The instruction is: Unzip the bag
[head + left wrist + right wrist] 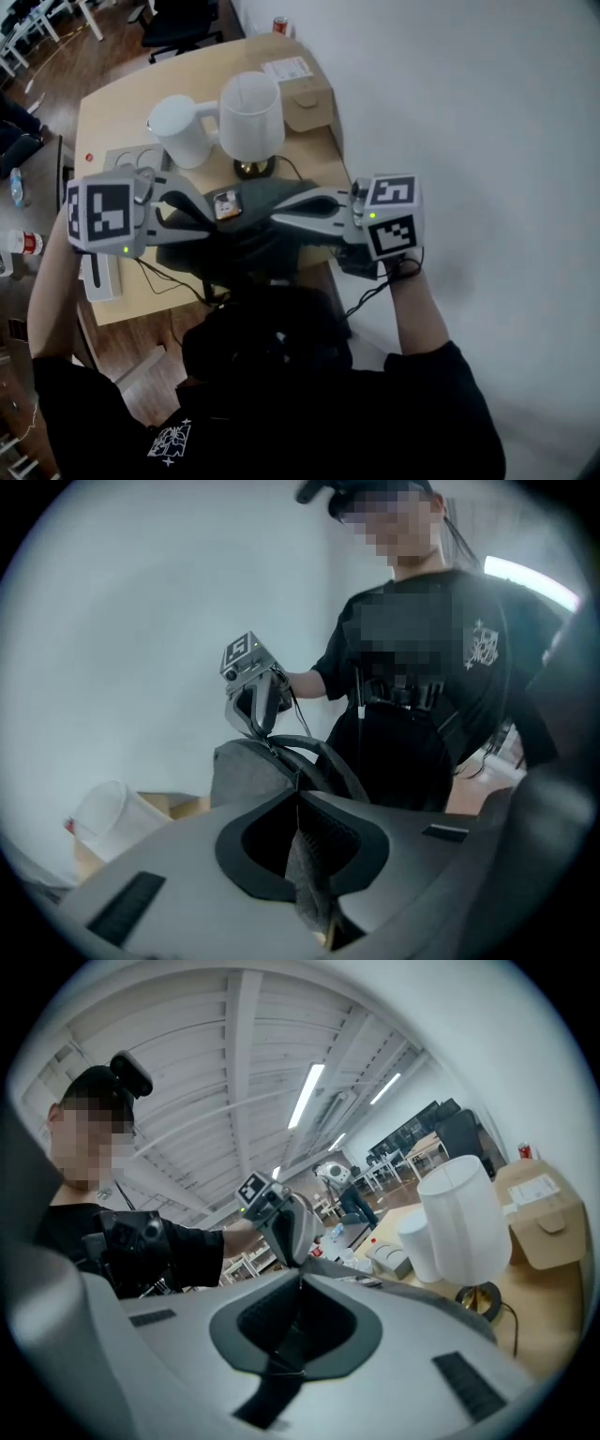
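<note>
A dark grey bag [251,223] rests on the wooden table [112,103], between my two grippers. My left gripper [208,223] reaches in from the left. In the left gripper view, this left gripper [298,794] is shut on a fold of grey bag fabric [305,874]. My right gripper [277,218] comes from the right. In the right gripper view, it [300,1279] is shut on a black strap [279,1377] of the bag. The zipper itself does not show clearly in any view.
A white lamp [249,112] and a white pitcher [183,129] stand just behind the bag. A cardboard box [302,94] and a red can [279,25] are farther back. A white wall runs along the right. Cables hang over the table's near edge [178,286].
</note>
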{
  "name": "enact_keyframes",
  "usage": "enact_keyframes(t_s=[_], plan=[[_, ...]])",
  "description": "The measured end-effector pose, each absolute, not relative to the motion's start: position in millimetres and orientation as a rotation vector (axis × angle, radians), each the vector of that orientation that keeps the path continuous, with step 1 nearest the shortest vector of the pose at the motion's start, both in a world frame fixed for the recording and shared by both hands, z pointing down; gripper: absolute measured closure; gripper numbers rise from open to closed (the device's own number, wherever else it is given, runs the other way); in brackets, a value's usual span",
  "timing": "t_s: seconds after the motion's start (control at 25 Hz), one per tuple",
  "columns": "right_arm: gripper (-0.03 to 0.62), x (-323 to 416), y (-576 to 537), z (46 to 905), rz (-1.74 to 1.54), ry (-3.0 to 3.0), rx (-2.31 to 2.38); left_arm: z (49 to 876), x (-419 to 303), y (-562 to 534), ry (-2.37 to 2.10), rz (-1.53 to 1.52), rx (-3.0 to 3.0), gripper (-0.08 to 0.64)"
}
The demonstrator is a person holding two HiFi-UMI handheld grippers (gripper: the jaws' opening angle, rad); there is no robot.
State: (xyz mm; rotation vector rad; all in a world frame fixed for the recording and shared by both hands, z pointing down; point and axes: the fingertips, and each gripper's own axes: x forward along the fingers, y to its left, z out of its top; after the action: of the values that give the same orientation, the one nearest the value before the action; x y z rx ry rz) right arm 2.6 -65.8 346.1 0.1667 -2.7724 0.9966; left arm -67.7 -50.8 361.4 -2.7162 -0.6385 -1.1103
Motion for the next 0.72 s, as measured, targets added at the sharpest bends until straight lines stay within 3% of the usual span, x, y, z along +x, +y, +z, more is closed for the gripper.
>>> enact_keyframes(t_s=[0.48,0.6,0.72], plan=[[0.583,3.6,-68.0,341.0,0.968,-2.795,0.224,352.6,-83.7,-73.3,0.237,-0.904,-1.421,0.548],[0.583,4.5,-66.8,342.7,0.967,-2.800,0.214,350.9,-112.1,-108.3,0.435,-0.900,-1.585,0.545],[0.583,5.1,-67.7,343.0,0.972,-2.810,0.208,326.7,-113.0,-123.0,0.681,-0.717,-2.347,0.546]])
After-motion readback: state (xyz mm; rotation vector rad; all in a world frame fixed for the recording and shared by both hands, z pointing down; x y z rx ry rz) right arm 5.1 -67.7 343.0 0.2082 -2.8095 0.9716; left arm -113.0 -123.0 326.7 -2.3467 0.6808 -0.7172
